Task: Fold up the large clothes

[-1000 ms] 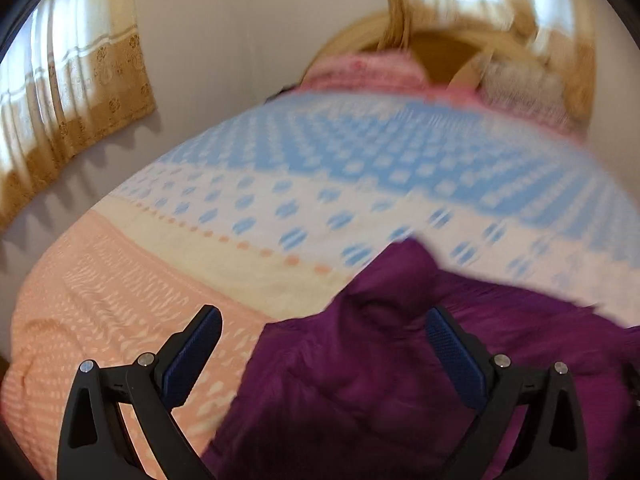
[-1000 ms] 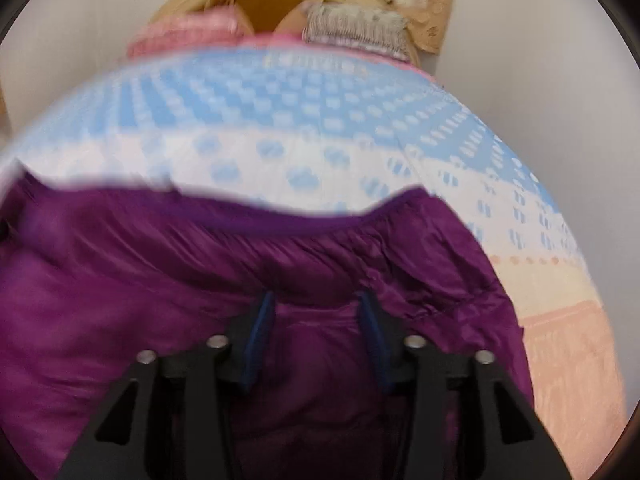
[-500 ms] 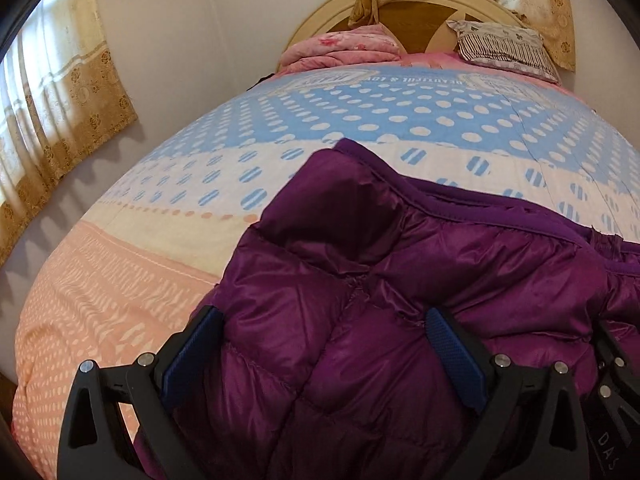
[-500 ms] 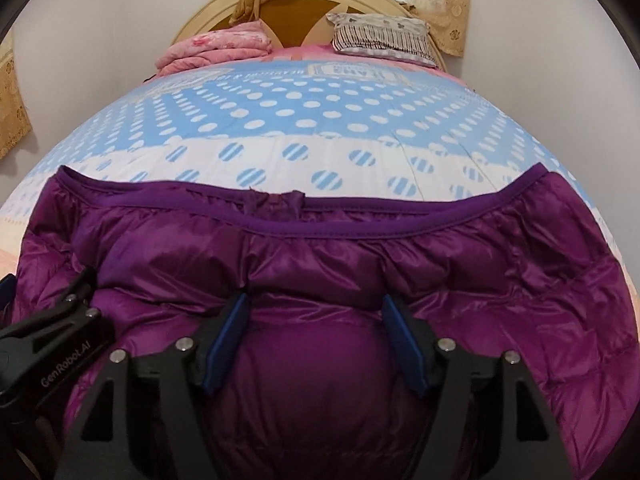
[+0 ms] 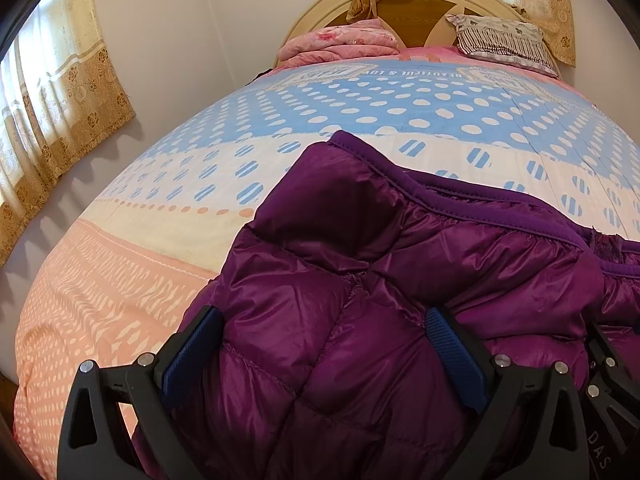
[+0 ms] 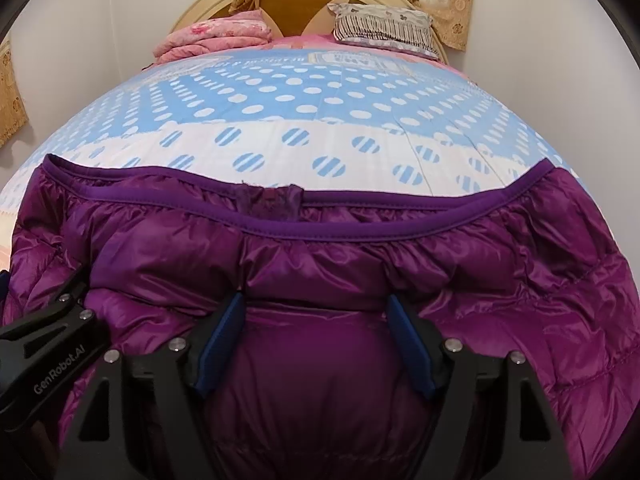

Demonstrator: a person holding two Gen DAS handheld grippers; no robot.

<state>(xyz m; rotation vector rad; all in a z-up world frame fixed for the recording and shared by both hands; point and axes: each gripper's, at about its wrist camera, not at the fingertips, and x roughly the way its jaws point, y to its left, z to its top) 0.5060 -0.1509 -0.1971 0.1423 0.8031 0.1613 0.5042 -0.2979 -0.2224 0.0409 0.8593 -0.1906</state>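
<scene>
A shiny purple quilted jacket (image 5: 400, 248) lies spread across the near part of the bed (image 5: 360, 112), its banded hem edge (image 6: 360, 232) facing the headboard. My left gripper (image 5: 322, 312) is open and low over the jacket's left end, with puffy fabric lying between its wide blue pads. My right gripper (image 6: 315, 298) sits over the jacket (image 6: 500, 264) near its middle. Its jaws are opening, and a bulge of fabric lies loosely between them. The left gripper's black frame (image 6: 44, 344) shows at the lower left of the right wrist view, so the two are close together.
The bed cover (image 6: 280, 100) has blue, white and peach bands with dots. A folded pink blanket (image 5: 340, 40) and a striped pillow (image 5: 500, 40) lie by the round wooden headboard (image 6: 304, 4). A gold curtain (image 5: 60, 92) hangs on the left wall.
Both grippers came down over the bed and then settled. The jacket went from hanging and blurred to lying spread on the cover. The right jaws widened off the fabric.
</scene>
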